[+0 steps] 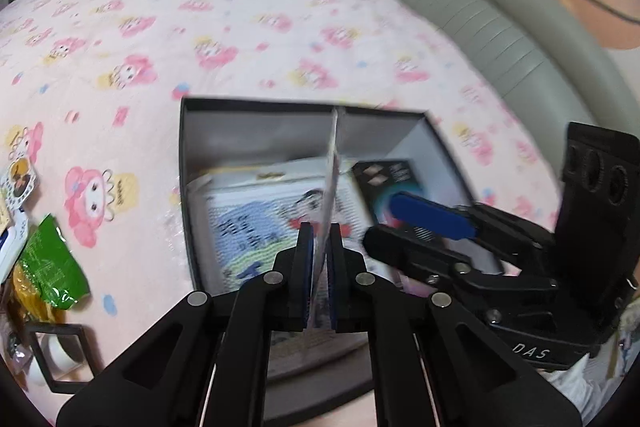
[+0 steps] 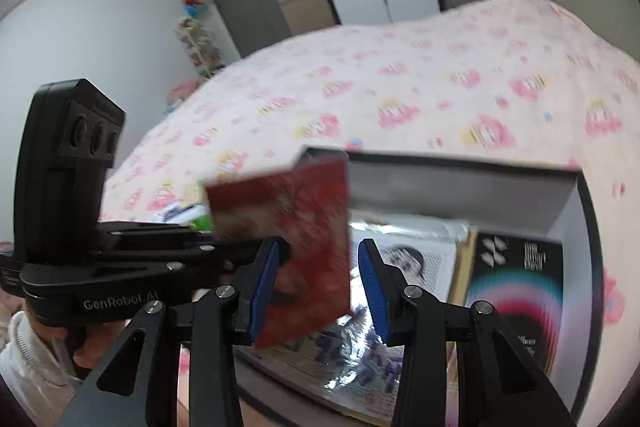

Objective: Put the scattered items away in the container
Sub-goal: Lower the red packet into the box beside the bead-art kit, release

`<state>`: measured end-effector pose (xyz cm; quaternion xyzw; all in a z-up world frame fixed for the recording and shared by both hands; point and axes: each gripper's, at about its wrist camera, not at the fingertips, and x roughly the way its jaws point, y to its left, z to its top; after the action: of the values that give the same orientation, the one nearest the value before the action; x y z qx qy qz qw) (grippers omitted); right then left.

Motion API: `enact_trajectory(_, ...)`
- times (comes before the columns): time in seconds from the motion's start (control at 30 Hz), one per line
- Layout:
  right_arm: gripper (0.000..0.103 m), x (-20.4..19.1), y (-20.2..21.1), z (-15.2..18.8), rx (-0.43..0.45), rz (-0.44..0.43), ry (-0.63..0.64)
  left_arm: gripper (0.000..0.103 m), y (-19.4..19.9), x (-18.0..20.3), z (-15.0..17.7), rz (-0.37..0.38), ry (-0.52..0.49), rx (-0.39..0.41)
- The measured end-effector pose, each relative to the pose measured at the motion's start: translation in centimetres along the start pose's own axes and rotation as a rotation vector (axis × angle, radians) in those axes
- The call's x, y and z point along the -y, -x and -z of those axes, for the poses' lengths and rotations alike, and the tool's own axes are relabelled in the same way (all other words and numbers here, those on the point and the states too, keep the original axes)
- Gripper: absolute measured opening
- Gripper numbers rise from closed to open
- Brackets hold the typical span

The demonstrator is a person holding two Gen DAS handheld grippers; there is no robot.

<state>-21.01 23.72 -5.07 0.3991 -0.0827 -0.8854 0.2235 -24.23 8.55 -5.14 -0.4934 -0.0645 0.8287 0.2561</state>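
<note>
Grippers over box (image 1: 188,187) on pink bedspread (image 1: 168,39).
Left gripper (image 1: 320,243) clamps a thin red card (image 2: 296,227) edge-on; right gripper (image 2: 320,287) stands narrowly apart, gripping nothing.

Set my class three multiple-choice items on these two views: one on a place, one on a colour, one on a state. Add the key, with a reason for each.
1. Where does the box stand?
A on the floor
B on the pink bedspread
C on a shelf

2. What colour is the packet in the left gripper?
A green
B blue
C red

3. How do the left gripper's jaws stand?
A wide open and empty
B shut on the packet
C out of view

Key:
1 B, the bedspread lies around the box on every side shown.
2 C, the right wrist view shows its red face.
3 B, in the left wrist view the jaws pinch the packet, seen edge-on.
</note>
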Motion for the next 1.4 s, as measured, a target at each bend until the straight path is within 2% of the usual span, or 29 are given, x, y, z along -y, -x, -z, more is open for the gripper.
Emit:
enact_trajectory(0.13,0.038,2.2,-0.5,0.8,-0.039,0.047,-0.068,0.003,-1.9,0.6,0.3,-0.071,-0.024,-0.047)
enact_trajectory(0.2,0.039,3.4,-0.5,1.0,-0.052,0.099,-0.110,0.008,-2.7,0.8,0.4,-0.112,-0.037,-0.066)
enact_trajectory(0.27,0.039,4.1,-0.5,1.1,-0.064,0.142,-0.137,0.025,-3.5,1.1,0.5,-0.168,-0.054,-0.088)
enact_trajectory(0.33,0.039,4.9,-0.4,1.4,-0.080,0.168,-0.162,0.035,-4.0,1.2,0.5,-0.221,-0.060,-0.106)
enact_trajectory(0.37,0.040,5.2,-0.4,1.5,-0.091,0.183,-0.172,0.036,-4.0,1.2,0.6,-0.241,-0.058,-0.109)
enact_trajectory(0.57,0.040,6.5,-0.2,1.8,-0.117,0.245,-0.187,0.036,-1.3,1.9,0.3,-0.281,-0.023,0.010)
enact_trajectory(0.67,0.048,6.8,-0.6,1.9,-0.146,0.248,-0.193,0.036,-0.5,2.4,0.5,-0.301,-0.024,0.028)
enact_trajectory(0.8,0.049,6.5,-1.1,2.2,-0.188,0.258,-0.161,0.036,-1.1,3.5,1.7,-0.248,-0.076,-0.045)
enact_trajectory(0.9,0.050,6.3,-1.5,2.5,-0.205,0.245,-0.153,0.036,-2.5,4.0,2.3,-0.278,-0.108,-0.087)
enact_trajectory(0.97,0.050,6.3,-1.7,2.6,-0.213,0.229,-0.166,0.036,-3.8,3.8,2.3,-0.283,-0.096,-0.122)
enact_trajectory(1.03,0.050,6.4,-1.9,2.7,-0.216,0.219,-0.182,0.036,-4.9,3.5,2.0,-0.252,-0.077,-0.159)
enact_trajectory(1.13,0.050,6.6,-1.6,2.7,-0.207,0.260,-0.179,0.033,-6.7,3.8,1.8,-0.205,-0.072,-0.254)
enact_trajectory(1.33,0.051,7.4,-0.7,2.5,-0.177,0.345,-0.206,0.035,-8.4,4.9,0.4,-0.261,-0.110,-0.263)
enact_trajectory(1.4,0.055,7.8,-0.4,2.4,-0.160,0.375,-0.227,0.036,-9.6,5.0,-0.1,-0.289,-0.114,-0.285)
